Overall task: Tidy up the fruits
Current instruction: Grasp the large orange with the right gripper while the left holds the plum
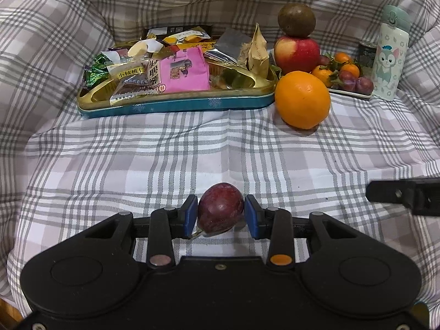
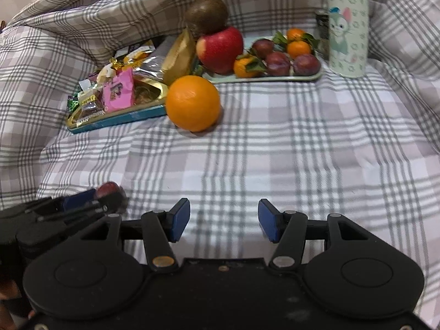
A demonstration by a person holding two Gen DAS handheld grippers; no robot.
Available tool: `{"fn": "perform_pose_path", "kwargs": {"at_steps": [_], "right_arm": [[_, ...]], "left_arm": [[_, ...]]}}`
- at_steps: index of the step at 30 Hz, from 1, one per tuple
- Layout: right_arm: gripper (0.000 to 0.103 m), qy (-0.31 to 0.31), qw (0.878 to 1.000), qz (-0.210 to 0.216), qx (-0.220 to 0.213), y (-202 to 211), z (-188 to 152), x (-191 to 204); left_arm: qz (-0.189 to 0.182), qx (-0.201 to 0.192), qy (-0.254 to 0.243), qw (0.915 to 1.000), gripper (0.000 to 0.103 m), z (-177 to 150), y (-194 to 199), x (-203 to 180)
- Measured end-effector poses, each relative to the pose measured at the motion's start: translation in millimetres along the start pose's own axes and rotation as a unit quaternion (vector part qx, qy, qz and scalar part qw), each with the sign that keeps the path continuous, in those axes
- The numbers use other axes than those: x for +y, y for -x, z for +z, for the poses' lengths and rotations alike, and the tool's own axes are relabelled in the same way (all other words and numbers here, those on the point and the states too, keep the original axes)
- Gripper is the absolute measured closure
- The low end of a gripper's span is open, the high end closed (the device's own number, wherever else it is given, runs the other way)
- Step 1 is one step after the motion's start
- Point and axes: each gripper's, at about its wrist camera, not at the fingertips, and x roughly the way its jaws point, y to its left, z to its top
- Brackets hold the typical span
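Note:
A dark red plum (image 1: 220, 211) sits between the blue pads of my left gripper (image 1: 220, 206), which is shut on it low over the checked cloth. From the right wrist view that plum (image 2: 108, 188) and the left gripper (image 2: 90, 198) show blurred at the lower left. My right gripper (image 2: 224, 214) stands open with only cloth between its fingers. A big orange (image 1: 302, 99) (image 2: 193, 103) lies on the cloth. Behind it a pale green tray (image 2: 275, 78) holds a red apple (image 2: 220, 49), a brown round fruit (image 2: 206, 15) on top of the apple, plums and mandarins.
A gold and teal tin (image 1: 176, 104) full of snack packets stands at the back left. A white cartoon bottle (image 1: 390, 55) and a dark can (image 1: 367, 53) stand behind the tray. One finger of the right gripper (image 1: 404, 195) juts in at the right edge. Bunched cloth rises all around.

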Motion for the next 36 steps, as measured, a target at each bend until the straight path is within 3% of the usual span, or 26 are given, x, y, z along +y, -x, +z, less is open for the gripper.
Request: {"fn": "perform_pose_path", "kwargs": {"at_steps": [8, 24, 36], "right_arm": [[0.044, 0.004, 1.0, 0.008, -0.025, -13, 24, 16], [0.044, 0.034, 0.997, 0.007, -0.075, -39, 76, 42], [0.04, 0.06, 0.996, -0.01, -0.072, -69, 90, 46]], "left_arm": [[0.004, 0.005, 0.005, 1.0, 0.056, 1, -3, -1], [-0.026, 0.015, 0.043, 0.9986, 0.056, 5, -5, 12], [-0.038, 0.02, 0.058, 0.9974, 0.056, 7, -7, 17]]}}
